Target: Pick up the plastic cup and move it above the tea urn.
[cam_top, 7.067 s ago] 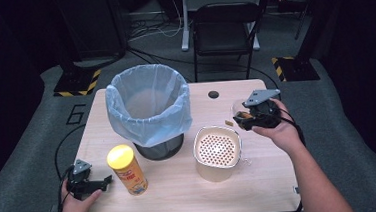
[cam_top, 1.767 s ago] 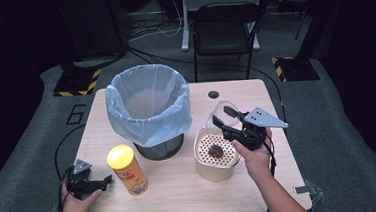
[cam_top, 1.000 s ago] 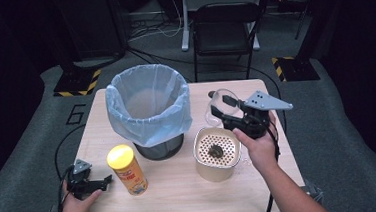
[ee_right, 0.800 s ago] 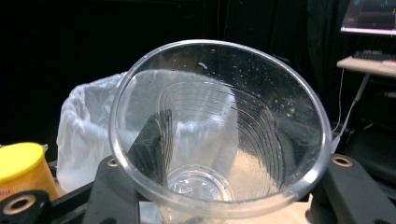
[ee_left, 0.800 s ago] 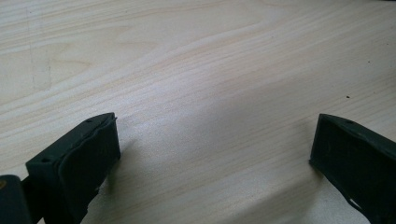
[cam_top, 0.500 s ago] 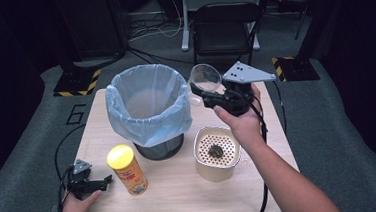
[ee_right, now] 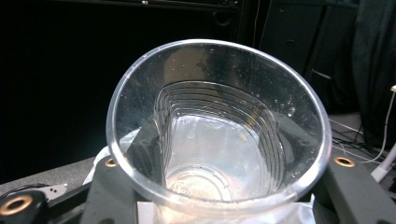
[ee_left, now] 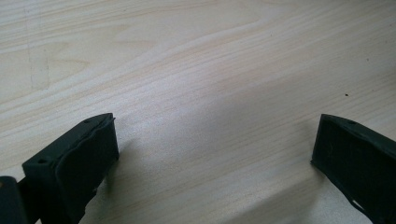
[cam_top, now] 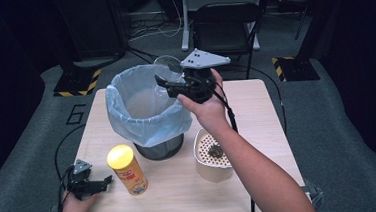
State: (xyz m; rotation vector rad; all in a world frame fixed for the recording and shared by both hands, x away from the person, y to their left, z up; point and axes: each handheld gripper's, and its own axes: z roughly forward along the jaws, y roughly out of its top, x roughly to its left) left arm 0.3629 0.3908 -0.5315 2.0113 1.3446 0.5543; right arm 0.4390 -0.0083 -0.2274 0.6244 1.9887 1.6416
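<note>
Change: my right gripper (cam_top: 167,87) has carried the clear plastic cup (cam_top: 167,67) up and left from above the strainer bowl (cam_top: 210,154), over the bin (cam_top: 144,111) rim.
Right grip: jaws pinch the cup's squashed wall (just eased slightly).
Right arm: stretched forward, raised.
Left gripper (cam_top: 100,183): wide apart, nothing between, resting on the table (cam_top: 256,111) beside the yellow can (cam_top: 127,169).

Lined bin (cam_top: 146,114), yellow can (cam_top: 127,169) crowd table's (cam_top: 256,101) left, right edge open
</note>
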